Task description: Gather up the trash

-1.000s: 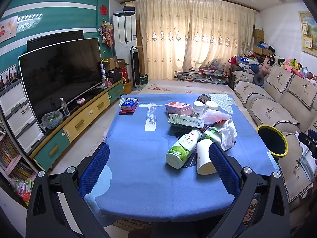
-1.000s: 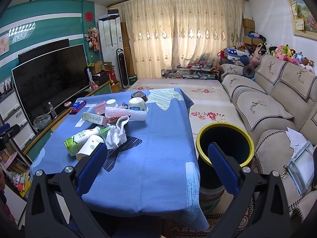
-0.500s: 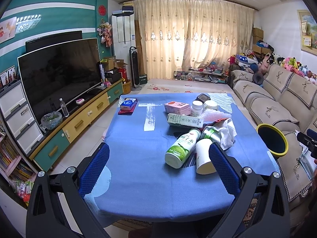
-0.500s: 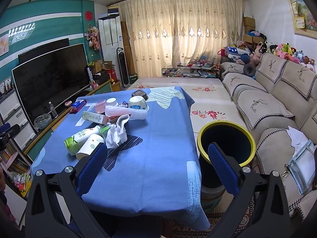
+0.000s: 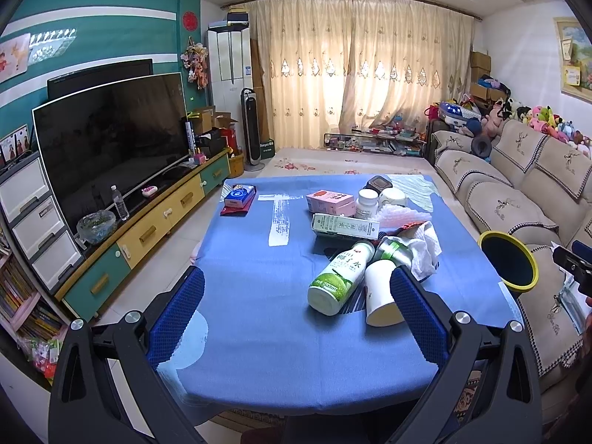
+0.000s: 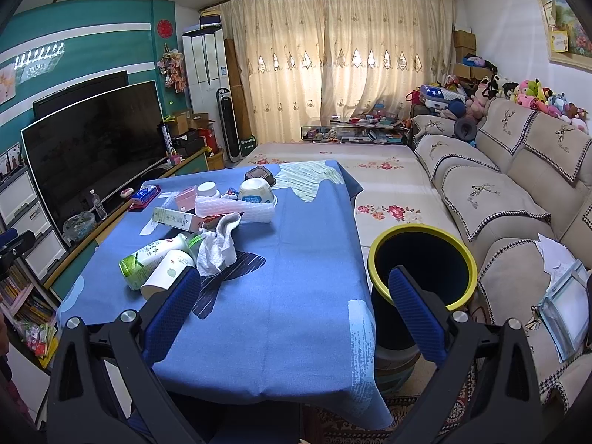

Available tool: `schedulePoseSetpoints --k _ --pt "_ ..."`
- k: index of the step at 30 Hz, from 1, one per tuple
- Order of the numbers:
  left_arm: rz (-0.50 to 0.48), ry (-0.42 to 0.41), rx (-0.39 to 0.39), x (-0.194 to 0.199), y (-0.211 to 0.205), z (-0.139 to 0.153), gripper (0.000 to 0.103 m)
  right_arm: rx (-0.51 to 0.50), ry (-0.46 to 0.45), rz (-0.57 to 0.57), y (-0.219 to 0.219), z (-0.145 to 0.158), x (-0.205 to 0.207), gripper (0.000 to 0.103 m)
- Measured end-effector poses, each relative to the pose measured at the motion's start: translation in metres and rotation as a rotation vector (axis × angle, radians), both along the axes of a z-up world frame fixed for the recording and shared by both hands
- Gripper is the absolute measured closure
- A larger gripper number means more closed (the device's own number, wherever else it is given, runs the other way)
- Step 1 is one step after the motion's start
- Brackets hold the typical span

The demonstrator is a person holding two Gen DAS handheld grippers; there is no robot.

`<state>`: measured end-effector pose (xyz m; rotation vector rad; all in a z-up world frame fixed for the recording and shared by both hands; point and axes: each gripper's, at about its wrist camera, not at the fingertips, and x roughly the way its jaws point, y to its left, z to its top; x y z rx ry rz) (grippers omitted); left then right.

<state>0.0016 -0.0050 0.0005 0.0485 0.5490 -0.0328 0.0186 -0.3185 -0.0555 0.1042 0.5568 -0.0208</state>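
A heap of trash lies on the blue tablecloth: a green-and-white drink bottle on its side, a white paper cup on its side, a crumpled white tissue and a long green-white carton. The same bottle, cup and tissue show in the right wrist view. A black bin with a yellow rim stands right of the table. My left gripper is open and empty, short of the bottle. My right gripper is open and empty over the table's near right edge.
A pink box, white jars and a blue packet lie farther back on the table. A TV on a low cabinet is on the left. A beige sofa runs along the right.
Both views have shifted only slightly; the left gripper has edged a little toward the bottle and cup. Both grippers stay open and empty.
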Motion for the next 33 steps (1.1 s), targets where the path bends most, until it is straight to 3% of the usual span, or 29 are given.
schedulePoseSetpoints --k 33 --pt "-0.007 0.017 0.006 0.008 -0.0036 -0.0065 0.004 0.01 0.026 0.002 -0.0029 -0.0043 0.0045 0.006"
